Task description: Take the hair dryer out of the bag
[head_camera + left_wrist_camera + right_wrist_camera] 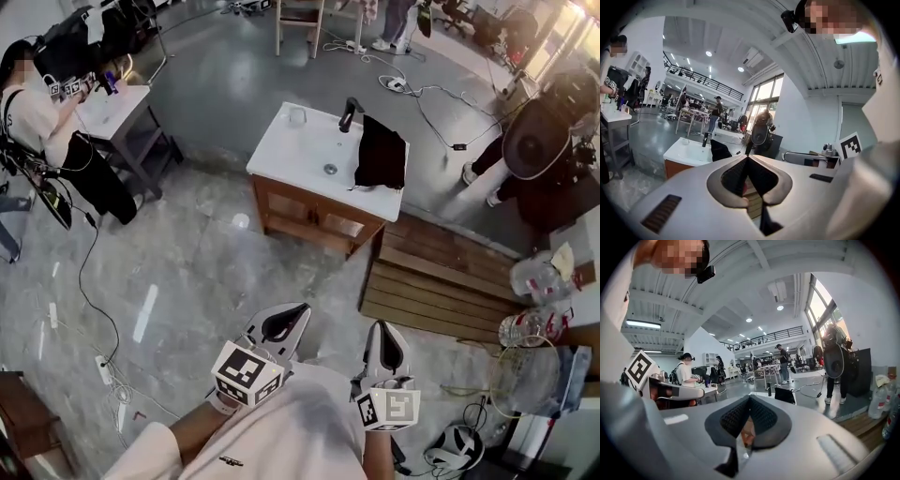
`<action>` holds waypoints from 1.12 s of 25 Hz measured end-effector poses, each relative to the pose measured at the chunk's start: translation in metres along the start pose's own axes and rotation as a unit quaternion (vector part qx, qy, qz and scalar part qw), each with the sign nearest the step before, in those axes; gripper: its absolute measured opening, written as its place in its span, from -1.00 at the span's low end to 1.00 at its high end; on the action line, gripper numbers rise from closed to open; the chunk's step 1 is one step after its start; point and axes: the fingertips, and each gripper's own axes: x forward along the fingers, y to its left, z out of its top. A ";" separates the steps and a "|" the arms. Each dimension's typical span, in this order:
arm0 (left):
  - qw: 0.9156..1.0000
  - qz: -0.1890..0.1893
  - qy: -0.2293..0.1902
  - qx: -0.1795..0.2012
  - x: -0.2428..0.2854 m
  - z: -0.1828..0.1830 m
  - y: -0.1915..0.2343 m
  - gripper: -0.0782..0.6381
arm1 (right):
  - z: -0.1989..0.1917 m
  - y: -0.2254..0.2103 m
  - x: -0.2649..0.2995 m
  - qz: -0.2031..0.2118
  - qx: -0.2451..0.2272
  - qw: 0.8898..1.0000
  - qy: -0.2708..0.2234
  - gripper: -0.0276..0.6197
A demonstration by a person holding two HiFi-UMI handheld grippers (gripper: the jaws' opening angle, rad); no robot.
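Closest in, the left gripper (284, 324) and right gripper (386, 345) are held side by side in front of the person's body, pointing forward and only a little downward. This looks like a carrying pose for the approach, not a reaching one. Each gripper's own view shows its two jaws pressed together with nothing between them, so both are empty. Marbled floor lies between them and the work, with a wooden platform (441, 279) off to the right. Beyond the floor is a washstand (298, 152) with a white top on a wooden cabinet. A black bag (382, 152) lies on its right part, draped toward the front edge and just beside the dark faucet (349, 114). A small glass (297, 116) sits near the back left corner. The hair dryer does not show anywhere and is presumably inside the bag, so the task looks not yet begun. The bag is well apart from both grippers, and opening the limp fabric will likely take one claw to hold it. Farther off, a person (42, 117) works at a side table.
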 end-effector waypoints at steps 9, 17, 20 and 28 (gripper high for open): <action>1.000 -0.015 0.012 -0.004 0.045 0.013 0.030 -0.76 | -0.009 -0.020 0.045 -0.014 0.007 1.000 0.016 -0.89; 1.000 -0.015 0.025 0.005 0.121 0.028 0.054 -0.76 | -0.010 -0.076 0.107 -0.021 0.020 0.999 0.020 -0.89; 0.999 -0.015 0.034 0.010 0.158 0.038 0.061 -0.76 | -0.004 -0.101 0.136 -0.021 0.030 0.999 0.016 -0.89; 0.998 -0.005 0.056 0.020 0.268 0.071 0.077 -0.76 | 0.019 -0.178 0.225 0.001 0.022 0.999 0.028 -0.89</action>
